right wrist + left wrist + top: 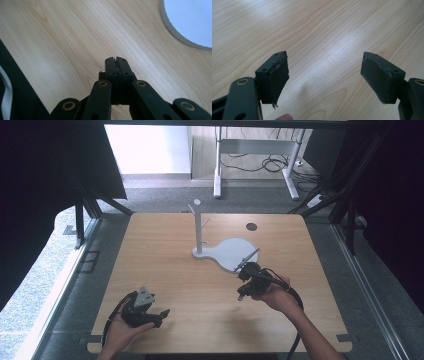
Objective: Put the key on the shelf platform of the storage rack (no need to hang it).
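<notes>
Grippers frame our white stand point(227, 251), a slim pegged post on a rounded flat base mid-table: right gripper point(241, 296) pressed together, empty, just beside it; left gripper point(164, 312) spread wide, well apart.

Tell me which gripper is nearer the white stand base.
Right. The right gripper hangs at the edge of the white stand base; the left gripper sits far off near the table's front.

The table point(170, 265) is pale wood with a streaky grain; the stand point(200, 227) and its base plate point(231, 251) look light grey, perhaps white; both tools point(150, 312) point(248, 272) are black.
</notes>
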Demonstrator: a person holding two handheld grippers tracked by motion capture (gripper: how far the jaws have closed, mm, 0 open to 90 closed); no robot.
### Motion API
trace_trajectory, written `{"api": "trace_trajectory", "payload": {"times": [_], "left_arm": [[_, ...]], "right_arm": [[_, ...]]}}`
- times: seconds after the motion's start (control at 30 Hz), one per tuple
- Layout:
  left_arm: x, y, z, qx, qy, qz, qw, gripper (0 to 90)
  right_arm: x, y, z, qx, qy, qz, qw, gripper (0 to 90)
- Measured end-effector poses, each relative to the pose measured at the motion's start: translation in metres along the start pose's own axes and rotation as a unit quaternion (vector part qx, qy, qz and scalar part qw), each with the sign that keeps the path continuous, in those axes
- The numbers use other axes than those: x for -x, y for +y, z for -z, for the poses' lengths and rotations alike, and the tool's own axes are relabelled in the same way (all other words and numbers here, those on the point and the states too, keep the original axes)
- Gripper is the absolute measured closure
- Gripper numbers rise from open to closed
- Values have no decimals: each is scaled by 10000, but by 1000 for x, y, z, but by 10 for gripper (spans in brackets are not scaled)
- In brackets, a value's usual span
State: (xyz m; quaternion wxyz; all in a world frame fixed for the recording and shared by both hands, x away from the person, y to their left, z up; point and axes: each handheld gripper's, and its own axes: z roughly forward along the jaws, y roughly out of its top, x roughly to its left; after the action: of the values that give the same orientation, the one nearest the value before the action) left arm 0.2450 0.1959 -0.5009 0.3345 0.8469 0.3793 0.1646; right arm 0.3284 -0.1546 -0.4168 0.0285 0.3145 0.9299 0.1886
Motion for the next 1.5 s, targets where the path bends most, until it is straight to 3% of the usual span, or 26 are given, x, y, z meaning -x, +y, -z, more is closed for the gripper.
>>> {"api": "trace_trajectory", "payload": {"times": [0.53,1.5], "left_arm": [[0,0,-1,-36,-9,-16,10000,227],[-1,0,-1,-65,-8,-40,10000,226]], "right_arm": [[24,12,2,178,-32,-190,9997,900],[58,29,2,234,-78,-554,9982,900]]}}
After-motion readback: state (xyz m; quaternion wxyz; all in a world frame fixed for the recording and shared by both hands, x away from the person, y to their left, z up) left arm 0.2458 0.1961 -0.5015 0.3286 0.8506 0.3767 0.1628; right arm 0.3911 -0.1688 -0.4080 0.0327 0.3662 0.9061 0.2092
